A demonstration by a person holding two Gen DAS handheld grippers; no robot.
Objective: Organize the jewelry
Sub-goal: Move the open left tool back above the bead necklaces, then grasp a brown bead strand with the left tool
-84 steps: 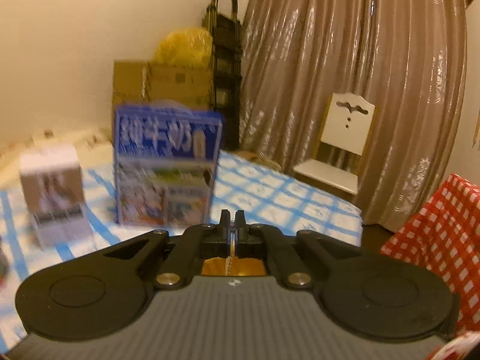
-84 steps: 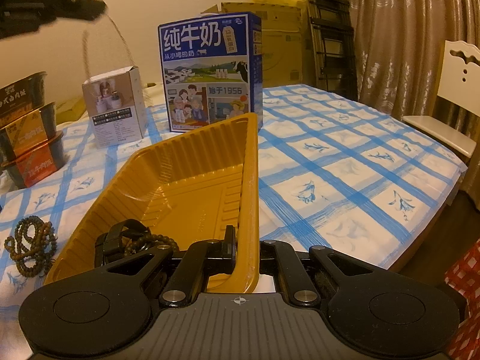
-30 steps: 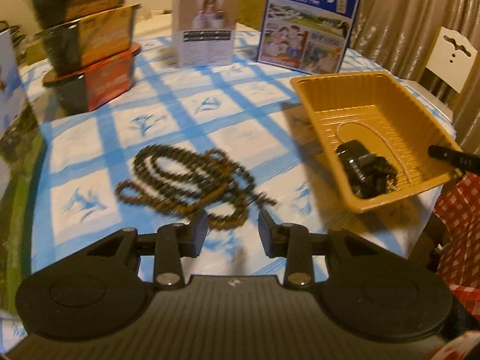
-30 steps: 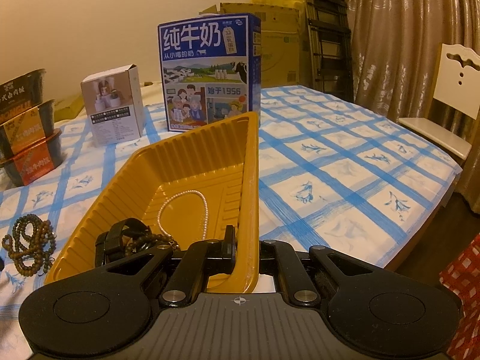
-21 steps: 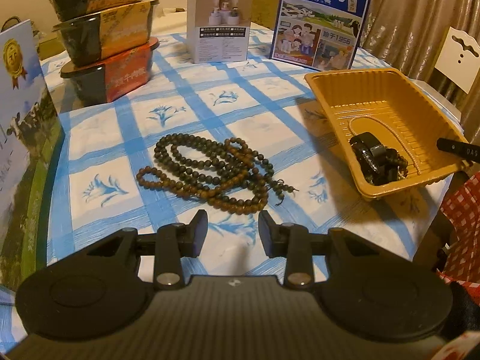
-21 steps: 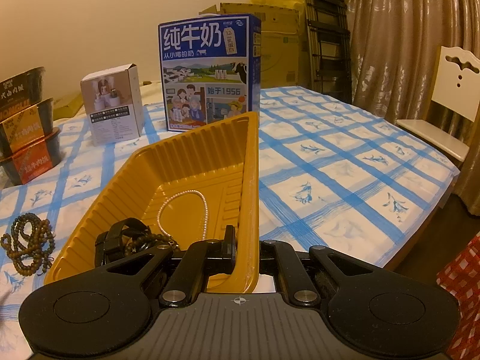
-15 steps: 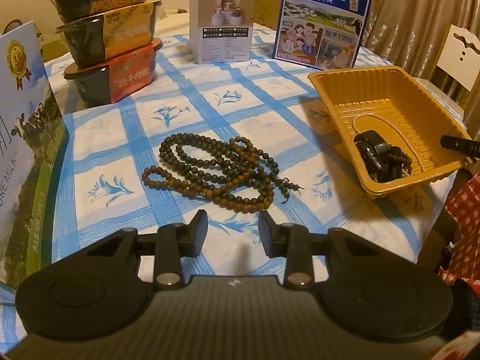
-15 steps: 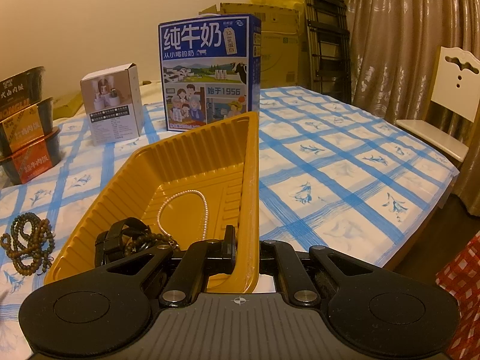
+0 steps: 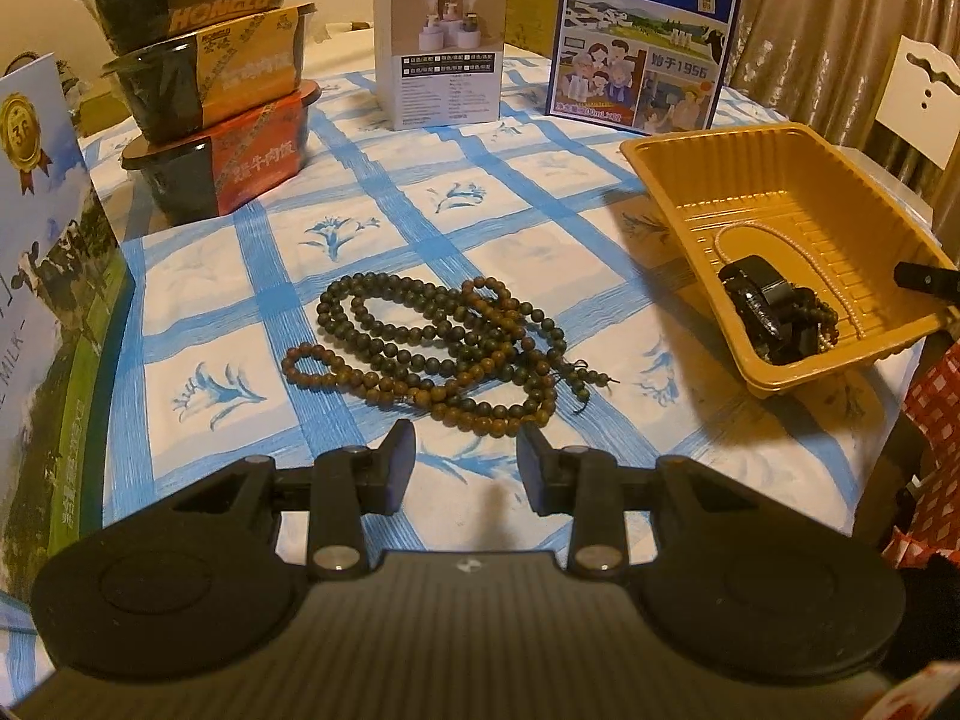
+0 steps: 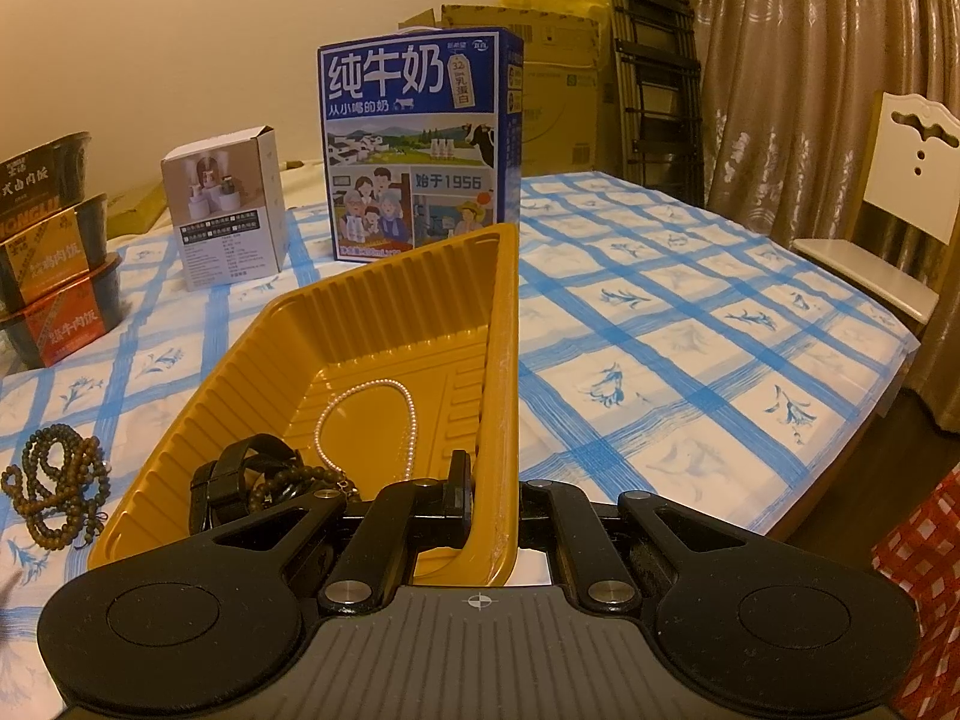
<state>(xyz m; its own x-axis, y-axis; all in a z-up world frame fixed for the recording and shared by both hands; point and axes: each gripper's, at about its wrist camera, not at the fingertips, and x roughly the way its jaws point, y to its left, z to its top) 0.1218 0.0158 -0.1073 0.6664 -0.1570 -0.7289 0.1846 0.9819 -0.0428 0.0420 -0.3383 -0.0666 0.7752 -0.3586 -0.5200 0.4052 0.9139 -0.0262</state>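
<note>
A tangle of brown and dark wooden bead strands lies on the blue-checked tablecloth; it also shows at the left edge of the right wrist view. My left gripper is open and empty, just short of the beads. A yellow plastic tray holds a pearl necklace, a black strap and dark beads. My right gripper is shut on the tray's near right wall.
Behind stand a blue milk carton, a small white box and stacked black food bowls. Another carton is at the left. A white chair and curtains are to the right, past the table edge.
My left gripper let the pearl necklace into the tray, opened and swung down to the wooden beads, then edged closer. My right gripper has kept its hold on the tray.
</note>
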